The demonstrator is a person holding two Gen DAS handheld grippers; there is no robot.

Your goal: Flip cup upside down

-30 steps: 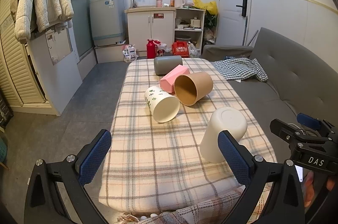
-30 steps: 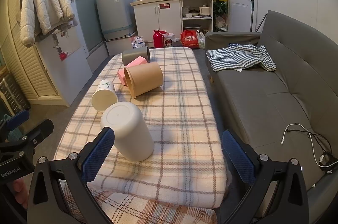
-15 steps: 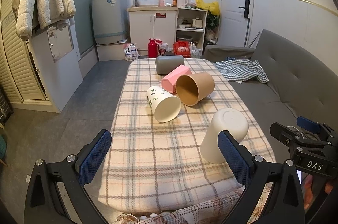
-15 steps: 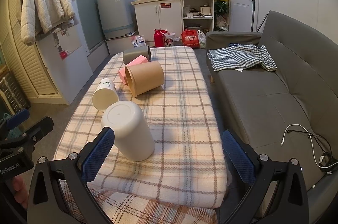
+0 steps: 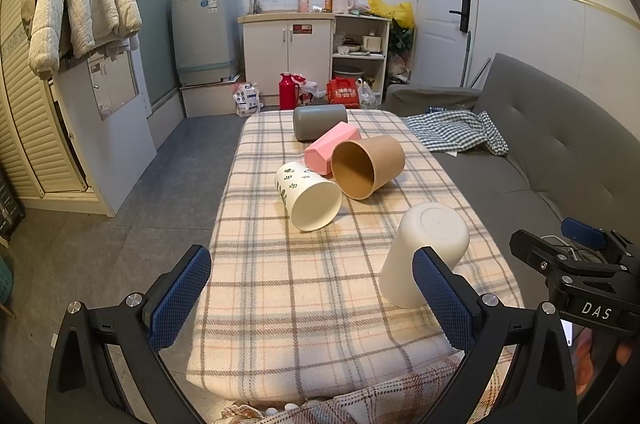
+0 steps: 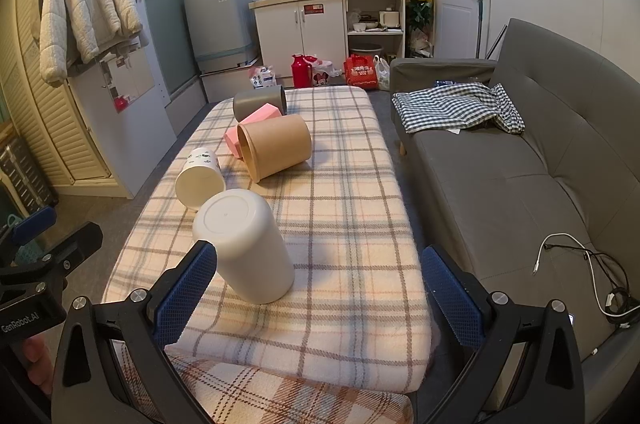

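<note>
The white cup (image 6: 244, 244) already stands mouth-down on the tabletop (image 6: 352, 224) at 11 o'clock of the spread, empty right claw (image 6: 320, 288), so I judge the flip done; the left claw (image 5: 312, 298) is spread too, and next comes withdrawal.

My left gripper's (image 5: 312, 292) right finger (image 5: 440, 292) hides the near lower edge of the white cup (image 5: 424, 256), so I cannot see its mouth against the checked cloth (image 5: 320, 288). The brown cup (image 5: 368, 162) covers part of the pink box (image 5: 328, 148). My hands are cut off at each view's edge. The shelf items (image 6: 374, 20) are too small to tell.
</note>
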